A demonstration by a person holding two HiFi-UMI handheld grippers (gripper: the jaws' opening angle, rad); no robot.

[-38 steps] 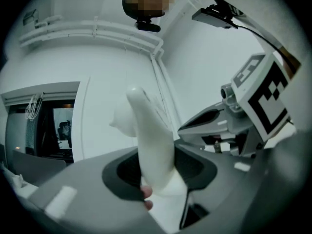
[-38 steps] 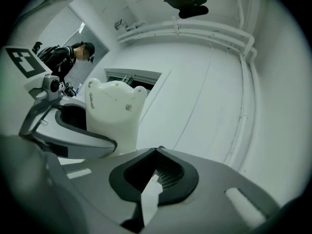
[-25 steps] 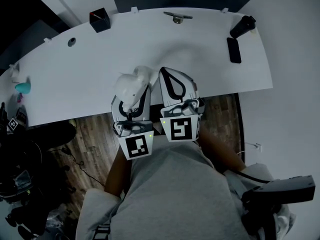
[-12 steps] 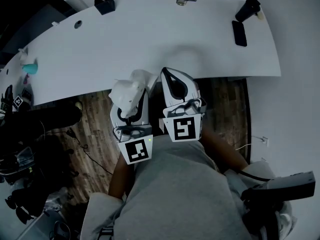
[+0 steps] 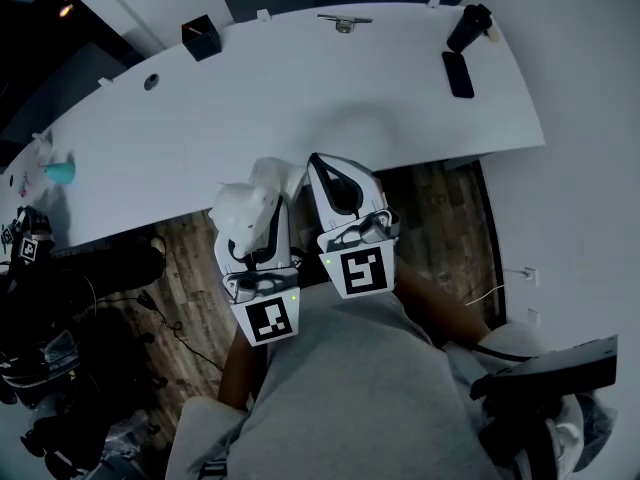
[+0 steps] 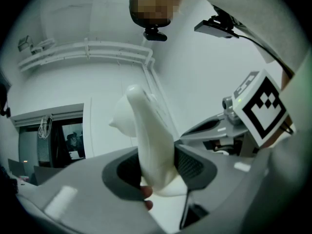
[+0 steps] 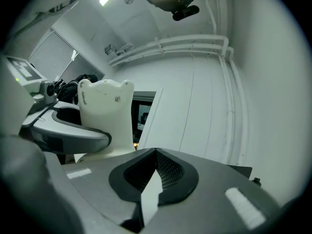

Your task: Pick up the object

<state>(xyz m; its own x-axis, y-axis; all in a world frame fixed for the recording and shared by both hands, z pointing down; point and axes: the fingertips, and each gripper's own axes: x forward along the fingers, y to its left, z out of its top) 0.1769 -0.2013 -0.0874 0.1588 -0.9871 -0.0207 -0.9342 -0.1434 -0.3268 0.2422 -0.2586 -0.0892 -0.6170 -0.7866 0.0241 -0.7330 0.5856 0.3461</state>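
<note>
desk [image 5: 300,118] beyond white object [image 5: 250,206] — phone [image 5: 458,74], black box [image 5: 201,39] along far edge.

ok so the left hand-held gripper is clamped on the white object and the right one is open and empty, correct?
Not quite. The right hand-held gripper is empty but shut, not open: the right gripper view shows its jaws closed together with nothing between them. The rest stands: the left gripper view shows the left hand-held gripper clamped on the white object.
</note>
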